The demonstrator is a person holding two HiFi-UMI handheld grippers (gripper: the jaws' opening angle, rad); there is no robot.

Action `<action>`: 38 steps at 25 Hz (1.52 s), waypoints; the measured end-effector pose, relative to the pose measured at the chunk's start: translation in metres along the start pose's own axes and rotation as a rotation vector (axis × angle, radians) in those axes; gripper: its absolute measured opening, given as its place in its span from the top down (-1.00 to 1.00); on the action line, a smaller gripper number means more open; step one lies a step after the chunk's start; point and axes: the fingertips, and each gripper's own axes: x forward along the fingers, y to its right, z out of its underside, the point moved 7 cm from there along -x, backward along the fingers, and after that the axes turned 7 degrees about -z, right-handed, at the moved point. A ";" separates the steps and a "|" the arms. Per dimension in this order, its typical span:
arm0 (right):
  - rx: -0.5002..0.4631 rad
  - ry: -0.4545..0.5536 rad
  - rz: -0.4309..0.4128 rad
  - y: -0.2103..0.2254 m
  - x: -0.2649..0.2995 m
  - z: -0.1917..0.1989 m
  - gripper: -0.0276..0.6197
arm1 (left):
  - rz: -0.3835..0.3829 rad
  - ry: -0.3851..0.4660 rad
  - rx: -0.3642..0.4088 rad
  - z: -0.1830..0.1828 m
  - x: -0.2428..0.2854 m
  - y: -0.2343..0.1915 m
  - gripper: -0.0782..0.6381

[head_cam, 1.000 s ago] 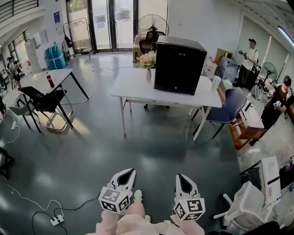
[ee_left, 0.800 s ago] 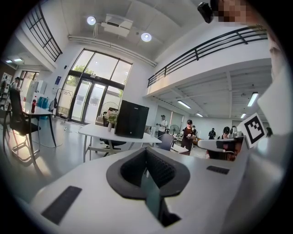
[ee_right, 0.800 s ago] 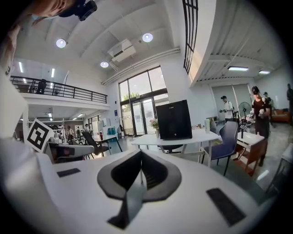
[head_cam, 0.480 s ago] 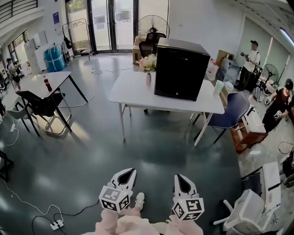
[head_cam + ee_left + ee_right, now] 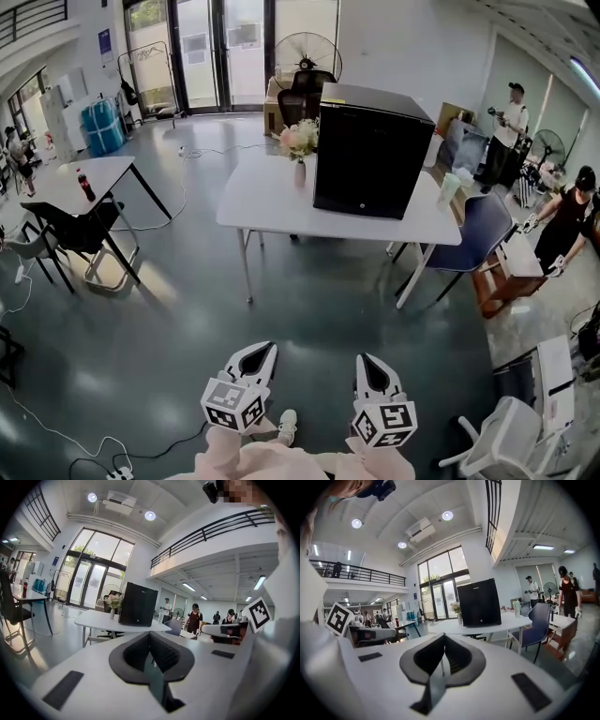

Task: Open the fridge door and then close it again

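Observation:
A black mini fridge [image 5: 368, 150] stands on a white table [image 5: 262, 202] well ahead of me, its door closed; it also shows as the black fridge [image 5: 138, 604] in the left gripper view and as the black fridge [image 5: 478, 603] in the right gripper view. My left gripper [image 5: 263, 349] and right gripper [image 5: 367, 360] hang side by side at the bottom of the head view, over the floor and far short of the table. Both are shut with nothing between the jaws. The left gripper [image 5: 151, 634] and right gripper [image 5: 443, 636] point toward the fridge.
A vase of flowers [image 5: 299, 145] stands left of the fridge, a cup [image 5: 447, 190] right of it. A blue chair [image 5: 471, 225] sits at the table's right end. A second table [image 5: 70, 183] with a black chair [image 5: 70, 223] is at left. People [image 5: 564, 211] stand at right. Cables [image 5: 56, 408] cross the floor.
The table and fridge have come nearer and grown larger in the head view as I moved forward. Both grippers keep their place low in the view, still shut.

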 end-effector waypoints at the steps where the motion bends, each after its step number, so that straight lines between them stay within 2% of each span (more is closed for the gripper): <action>1: -0.001 0.000 0.005 0.002 0.006 -0.002 0.88 | 0.001 0.000 -0.002 -0.002 0.006 -0.005 0.75; 15: 0.002 -0.012 0.024 0.019 0.093 -0.013 0.88 | 0.022 -0.006 -0.006 -0.020 0.073 -0.060 0.75; 24: 0.024 -0.033 0.040 0.010 0.104 -0.009 0.88 | 0.039 -0.026 -0.011 -0.020 0.079 -0.076 0.75; 32: 0.034 -0.037 0.050 0.018 0.114 -0.010 0.88 | 0.049 -0.040 -0.007 -0.020 0.093 -0.081 0.75; 38: 0.036 -0.041 0.052 0.037 0.135 -0.016 0.88 | 0.056 -0.034 0.003 -0.030 0.124 -0.084 0.75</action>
